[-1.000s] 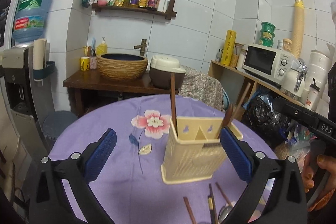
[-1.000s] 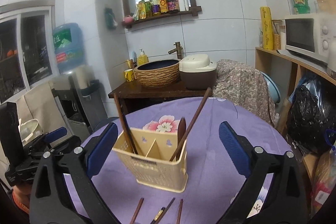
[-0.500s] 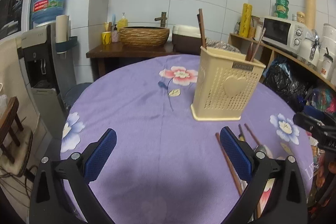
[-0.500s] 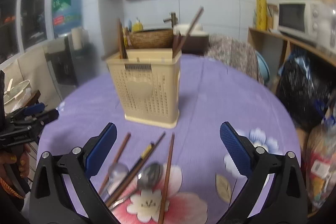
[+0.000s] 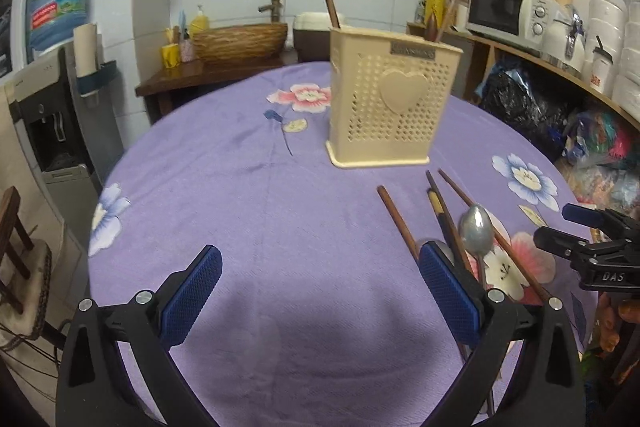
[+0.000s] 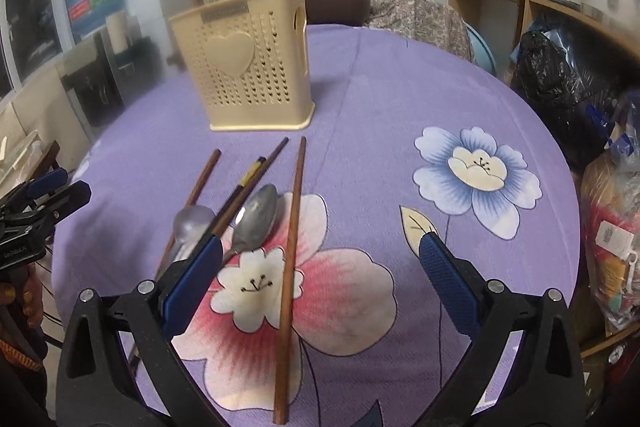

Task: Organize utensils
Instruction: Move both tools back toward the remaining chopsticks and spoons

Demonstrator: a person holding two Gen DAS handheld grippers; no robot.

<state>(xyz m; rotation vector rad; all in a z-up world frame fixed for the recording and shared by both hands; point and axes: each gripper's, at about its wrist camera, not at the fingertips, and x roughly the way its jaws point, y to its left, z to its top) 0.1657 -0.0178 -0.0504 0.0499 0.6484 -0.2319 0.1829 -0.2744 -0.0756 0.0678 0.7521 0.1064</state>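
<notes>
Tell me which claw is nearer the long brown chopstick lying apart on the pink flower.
Right. The right claw is open around the long brown chopstick. The left claw is open over bare cloth, with the chopstick off to its right.

A round table (image 6: 400, 99) wearing a purple flowered cloth is carrying a cream utensil holder (image 6: 244, 67), upright, with loose chopsticks (image 6: 291, 247) and two metal spoons (image 6: 256, 217) (partly overlapping) lying just before it.

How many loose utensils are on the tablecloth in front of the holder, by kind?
Chopsticks: 4
Spoons: 2
Total: 6
</notes>
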